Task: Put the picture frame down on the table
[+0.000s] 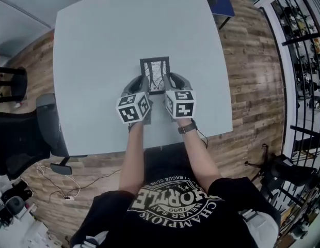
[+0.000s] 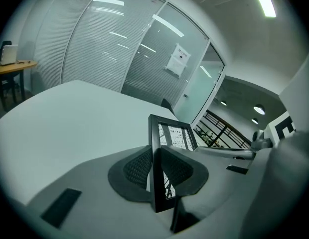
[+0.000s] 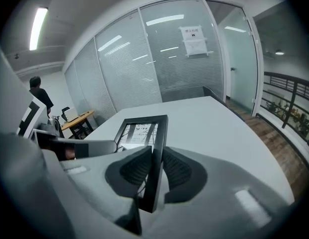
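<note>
the picture frame [image 1: 155,75] hangs between both tools over the middle of the pale surface [image 1: 98,45], its glass facing up; the left tongs [image 2: 155,171] are clamped on its left edge and the right tongs [image 3: 154,171] are clamped on its right edge, each pair of ribbed pads pinching only the thin black moulding. whether the frame's underside already touches the surface cannot be told from these views. the likely trouble is uneven release: if one side lets go first, the frame probably pivots on the other grip and its free corner knocks down hard, which could crack the glass. the narrow bite on a smooth edge could also slip if the two hands drift apart or twist against each other. lowering it tilted would land one corner first and let it skid. there is plenty of bare surface around, so an edge fall looks unlikely. as for writing, the shirt [image 1: 173,203] carries upside-down print with "champions", "league club" and "1999" legible; the paper notice [image 3: 193,40] on the glass wall [image 3: 144,68] is too small to read, the frame's picture shows only dark scribbled marks, and the marker cubes [image 1: 133,107] bear black-and-white squares, no words
</note>
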A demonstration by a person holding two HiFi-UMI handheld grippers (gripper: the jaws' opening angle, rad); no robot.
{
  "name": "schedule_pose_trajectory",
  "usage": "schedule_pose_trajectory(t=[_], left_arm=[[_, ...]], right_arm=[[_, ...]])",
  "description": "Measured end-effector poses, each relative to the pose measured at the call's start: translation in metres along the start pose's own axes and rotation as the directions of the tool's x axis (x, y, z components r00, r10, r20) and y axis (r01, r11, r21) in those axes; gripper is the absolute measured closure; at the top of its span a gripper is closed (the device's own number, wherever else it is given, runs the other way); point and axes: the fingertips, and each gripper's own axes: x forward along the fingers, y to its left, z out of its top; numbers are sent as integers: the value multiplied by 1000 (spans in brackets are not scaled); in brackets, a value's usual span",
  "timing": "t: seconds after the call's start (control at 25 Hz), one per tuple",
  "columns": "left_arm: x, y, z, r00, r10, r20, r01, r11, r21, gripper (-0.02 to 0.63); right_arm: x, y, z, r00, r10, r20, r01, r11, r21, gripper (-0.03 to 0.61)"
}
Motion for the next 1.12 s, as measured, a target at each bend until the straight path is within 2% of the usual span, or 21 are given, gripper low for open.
schedule_pose_trajectory(t=[0.28, 0.56, 1.12], left_arm=[[27, 16, -37, 996, 33, -84, -36, 999, -25, 549], [41, 18, -85, 983, 59, -177, -69, 996, -53, 549], [58, 33, -134, 961, 100, -258, -124, 989, -78, 549]], right_arm=[[26, -14, -41, 995, -1, -98, 4, 1000, 31, 509], [34, -29, -89, 980, 1, -197, 9, 999, 48, 509], [53, -39, -137, 960, 11, -281, 6, 998, 60, 509]])
